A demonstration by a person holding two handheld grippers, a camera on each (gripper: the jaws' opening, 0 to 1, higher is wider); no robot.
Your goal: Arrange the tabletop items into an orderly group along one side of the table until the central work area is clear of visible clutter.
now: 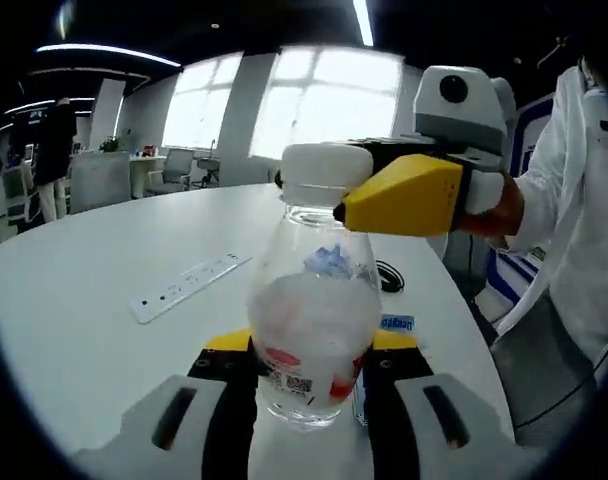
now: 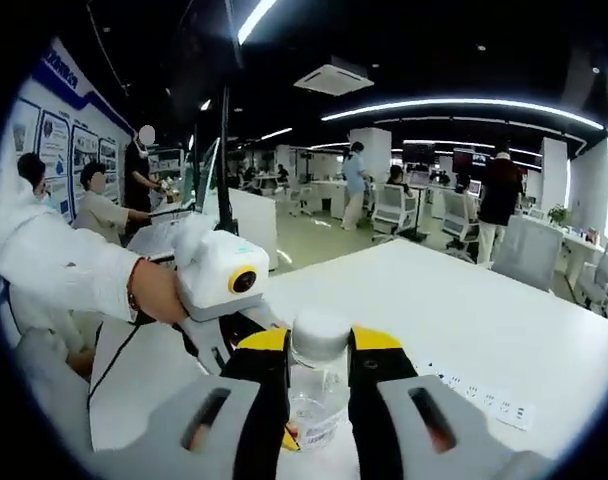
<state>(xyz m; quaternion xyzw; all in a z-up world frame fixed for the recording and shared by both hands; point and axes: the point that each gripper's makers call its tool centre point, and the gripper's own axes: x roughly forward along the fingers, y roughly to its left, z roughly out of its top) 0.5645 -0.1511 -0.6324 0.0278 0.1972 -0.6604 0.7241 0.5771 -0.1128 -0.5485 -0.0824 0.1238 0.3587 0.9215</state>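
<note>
White table [image 1: 74,300]: bottle [image 1: 312,320] held by both grippers, remote [image 1: 189,286] beside

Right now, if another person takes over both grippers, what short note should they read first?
Left gripper: shut on the body of the clear bottle, which stands upright on the white table.
Right gripper: jaws on both sides of the bottle's white cap; contact cannot be told.
A white strip lies flat on the table behind the bottle, apart from it.
Done: bottle is held. Left: move the bottle and the strip to one side of the table.
</note>
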